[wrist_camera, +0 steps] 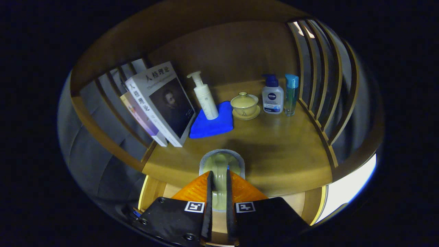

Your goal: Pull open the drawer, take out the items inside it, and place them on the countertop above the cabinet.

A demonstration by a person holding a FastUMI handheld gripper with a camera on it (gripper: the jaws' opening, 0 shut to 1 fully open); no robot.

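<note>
Gripper (219, 192) fingers (209, 202) are nearly together, pinched on a pale green scoop-like item (220, 171) with a grey foam-edged head; both fingers press its narrow handle from either side. The item's head sits just ahead of the fingertips, over the near edge of the wooden countertop (281, 151), casting a shadow on the wood; can't tell if it's touching the surface or just above it. Far side of the countertop, left to right: two books (161, 106) leaning together against the left slatted rail (103, 103), then a blue cloth (212, 123) lying flat with a white pump bottle (205, 97) standing upright on it, then a cream lidded cup (244, 103) on its saucer just right of the cloth, then a white lotion bottle (272, 96) with a dark blue pump, and a slim clear bottle (291, 94) with a light blue cap just beside it, near the right slatted rail (319, 85). All of these are well apart from the held item, beyond the fingers. Wooden back panel (226, 51) closes the far side. Below the countertop's near edge, lighter wood of the cabinet (154, 190) shows on either side of the gripper; drawer state can't be made out from here.
</note>
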